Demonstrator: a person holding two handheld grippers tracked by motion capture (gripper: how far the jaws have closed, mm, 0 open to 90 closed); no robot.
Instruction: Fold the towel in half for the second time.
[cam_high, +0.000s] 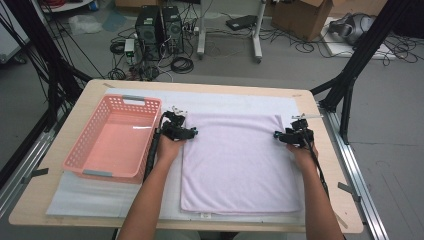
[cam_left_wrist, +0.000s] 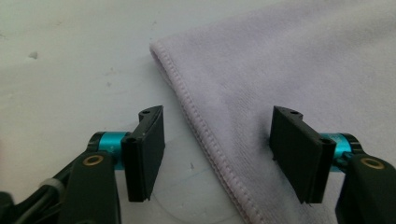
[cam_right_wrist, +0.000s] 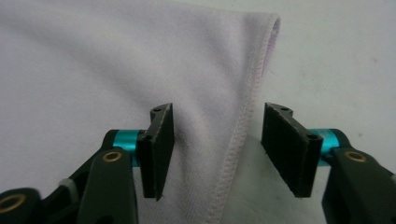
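Both grippers' jaws gape apart, left gripper (cam_left_wrist: 217, 156) and right gripper (cam_right_wrist: 217, 149) each straddling the pale lilac towel's (cam_high: 240, 160) stitched hem.

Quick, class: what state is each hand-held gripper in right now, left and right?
Left hand-held gripper: open, jaws straddling the towel hem, not gripping it.
Right hand-held gripper: open, jaws straddling the towel's opposite hem, not gripping it.

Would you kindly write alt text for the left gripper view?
The left gripper has its two black jaws apart astride the stitched side edge of a pale lilac towel, near a corner, without pinching it. The towel lies flat on a white table covering.
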